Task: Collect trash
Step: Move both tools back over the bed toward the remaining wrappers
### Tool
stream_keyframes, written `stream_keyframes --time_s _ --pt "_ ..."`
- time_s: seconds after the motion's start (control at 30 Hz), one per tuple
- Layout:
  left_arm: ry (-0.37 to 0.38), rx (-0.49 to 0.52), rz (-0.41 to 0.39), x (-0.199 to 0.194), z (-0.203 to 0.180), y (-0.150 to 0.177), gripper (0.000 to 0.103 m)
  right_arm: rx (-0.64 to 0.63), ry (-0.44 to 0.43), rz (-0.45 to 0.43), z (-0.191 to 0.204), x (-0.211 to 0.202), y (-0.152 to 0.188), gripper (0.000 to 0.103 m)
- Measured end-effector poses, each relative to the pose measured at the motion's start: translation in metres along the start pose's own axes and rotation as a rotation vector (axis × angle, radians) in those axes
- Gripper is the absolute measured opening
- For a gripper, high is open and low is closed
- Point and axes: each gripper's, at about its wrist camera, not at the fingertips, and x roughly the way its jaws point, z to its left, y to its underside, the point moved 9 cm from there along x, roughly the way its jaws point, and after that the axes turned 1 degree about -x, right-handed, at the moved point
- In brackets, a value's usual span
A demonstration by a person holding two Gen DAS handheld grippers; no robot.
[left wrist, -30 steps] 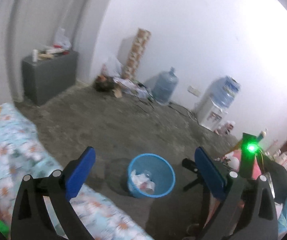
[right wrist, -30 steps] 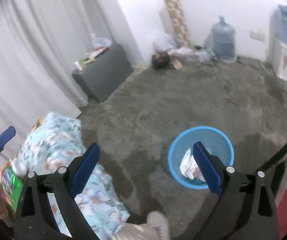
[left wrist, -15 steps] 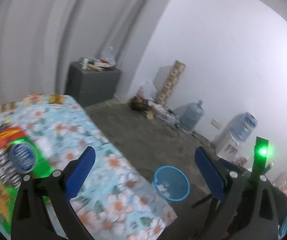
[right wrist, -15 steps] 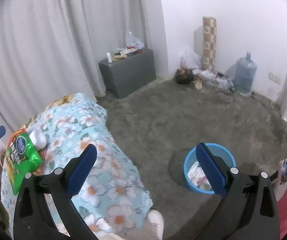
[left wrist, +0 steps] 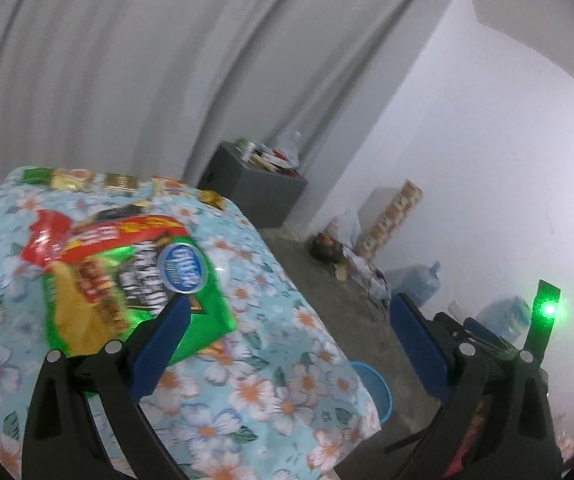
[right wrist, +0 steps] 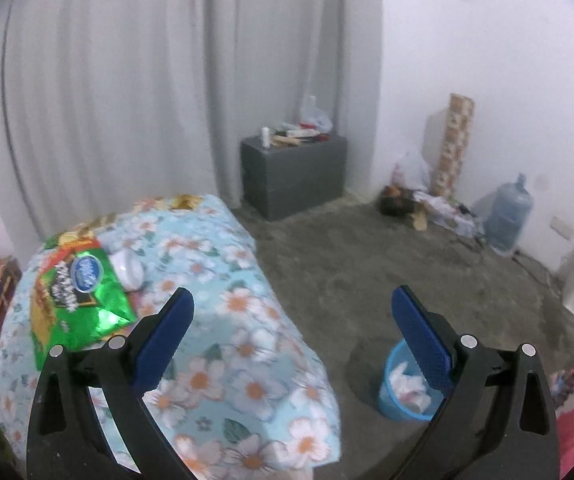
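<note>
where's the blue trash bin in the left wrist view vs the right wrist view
Left wrist: blue trash bin sits low, right of centre, mostly hidden behind the floral cloth's corner.
Right wrist: the bin sits lower right, on the floor, behind the right finger.
Shared landmark: grey cabinet by the curtain.

Snack bag [left wrist: 127,280] print motion-blurred, unreadable; blue bin [left wrist: 373,386] mostly hidden behind tablecloth [left wrist: 267,400] edge.

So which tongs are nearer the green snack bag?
Left. The left tongs hover at the green snack bag; the right tongs sit farther back, open, toward the table's near end.
</note>
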Motion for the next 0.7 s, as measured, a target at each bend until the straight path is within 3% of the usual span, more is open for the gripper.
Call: stream_keyframes --time_s 0.17,0.37,0.7 --pt "-0.050 -0.006 -0.047 -0.014 0.027 -0.006 0.097 0.047 -0.202 -0.011 0.026 0.007 -0.010 0.095" --pt "-0.102 0.013 -0.068 -0.021 0.058 -0.011 0.097 0.026 -0.267 0.009 0.051 0.023 -0.016 0.095" --pt "-0.202 0.001 -0.106 -0.026 0.113 -0.030 0.097 0.095 -0.448 0.177 0.088 0.062 -0.005 0.095"
